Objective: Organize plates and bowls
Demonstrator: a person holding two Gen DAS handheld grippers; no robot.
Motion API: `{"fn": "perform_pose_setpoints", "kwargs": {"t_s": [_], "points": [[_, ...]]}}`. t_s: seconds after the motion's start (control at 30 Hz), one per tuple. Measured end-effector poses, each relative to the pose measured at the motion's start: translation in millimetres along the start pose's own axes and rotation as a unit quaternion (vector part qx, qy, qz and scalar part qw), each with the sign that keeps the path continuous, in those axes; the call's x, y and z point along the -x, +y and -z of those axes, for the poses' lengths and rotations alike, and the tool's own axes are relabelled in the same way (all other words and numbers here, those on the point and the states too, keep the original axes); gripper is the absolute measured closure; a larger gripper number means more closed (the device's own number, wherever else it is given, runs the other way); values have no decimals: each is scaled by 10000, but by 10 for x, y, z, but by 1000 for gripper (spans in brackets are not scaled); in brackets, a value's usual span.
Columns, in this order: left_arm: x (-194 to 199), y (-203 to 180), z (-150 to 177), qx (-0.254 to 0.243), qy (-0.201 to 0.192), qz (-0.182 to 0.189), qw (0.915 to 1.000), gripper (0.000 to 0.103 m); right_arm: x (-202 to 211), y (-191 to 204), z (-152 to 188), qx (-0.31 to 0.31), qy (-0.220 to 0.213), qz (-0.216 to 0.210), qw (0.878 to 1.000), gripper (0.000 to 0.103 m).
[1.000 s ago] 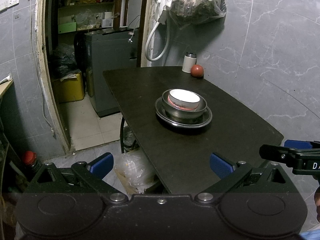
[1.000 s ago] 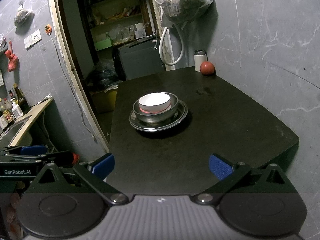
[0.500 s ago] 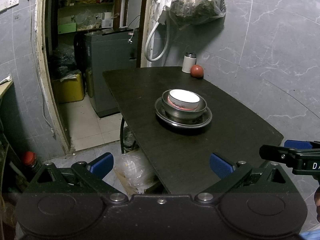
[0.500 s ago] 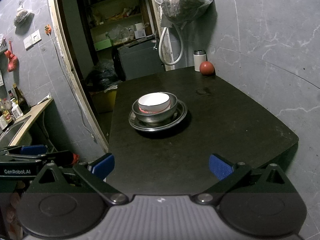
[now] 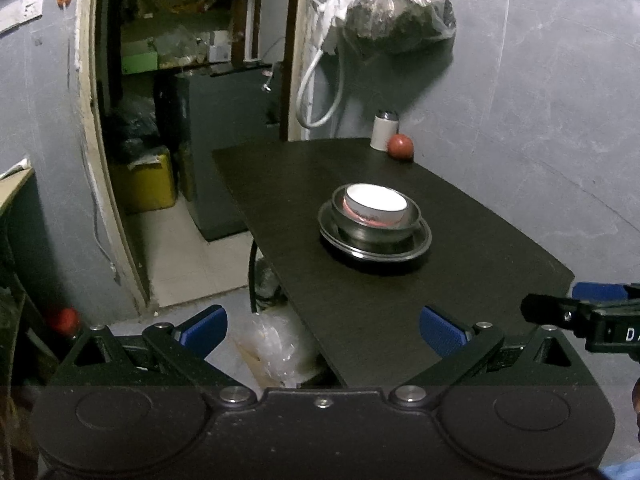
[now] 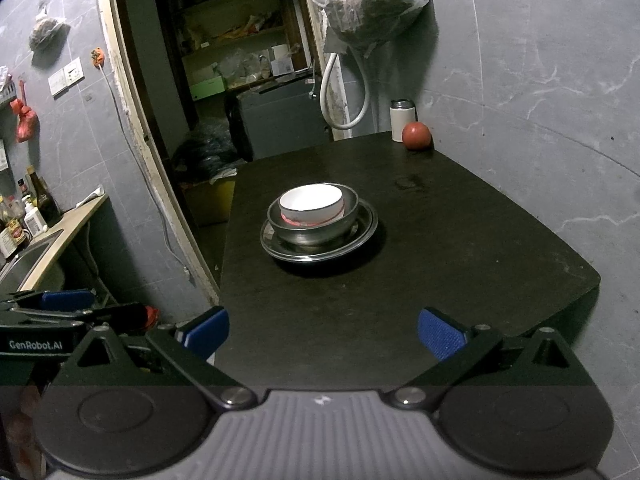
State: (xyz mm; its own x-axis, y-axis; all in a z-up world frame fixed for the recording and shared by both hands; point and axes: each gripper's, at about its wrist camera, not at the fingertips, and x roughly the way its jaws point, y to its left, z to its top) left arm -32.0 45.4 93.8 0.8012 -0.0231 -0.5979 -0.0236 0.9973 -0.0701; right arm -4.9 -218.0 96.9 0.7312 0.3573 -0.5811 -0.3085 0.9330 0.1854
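A white bowl (image 5: pixel 375 201) (image 6: pixel 311 202) sits nested in a steel bowl (image 5: pixel 376 227) (image 6: pixel 316 230), which rests on a steel plate (image 5: pixel 416 245) (image 6: pixel 362 236) in the middle of the dark table (image 5: pixel 400 300) (image 6: pixel 460 260). My left gripper (image 5: pixel 322 328) hangs open at the table's near left edge, well short of the stack, with nothing between its blue pads. My right gripper (image 6: pixel 323 330) is open too, over the near edge and empty. The right gripper's side shows at the far right of the left wrist view (image 5: pixel 580 312).
A white cup (image 6: pixel 402 120) and a red round fruit (image 6: pixel 416 135) stand at the table's far corner by the wall. A plastic bag (image 5: pixel 276 348) lies on the floor under the table's left edge. A doorway with shelves opens beyond; a counter with a sink (image 6: pixel 36 240) is at left.
Both views have drifted back slightly from the stack; the bowls and plate have not moved. Both grippers stay open.
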Motion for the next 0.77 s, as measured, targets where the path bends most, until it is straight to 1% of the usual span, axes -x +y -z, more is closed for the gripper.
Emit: {"fn": "perform_pose_setpoints", "kwargs": {"t_s": [0.13, 0.63, 0.77], "points": [[-11, 21, -8, 96, -27, 125, 9999, 1, -14, 4, -2, -6, 6, 3, 10000, 0], [-102, 42, -19, 113, -17, 201, 9997, 1, -77, 0, -18, 16, 78, -7, 10000, 0], [-175, 18, -28, 69, 58, 224, 9997, 1, -119, -21, -29, -10, 138, 10, 9999, 0]]}}
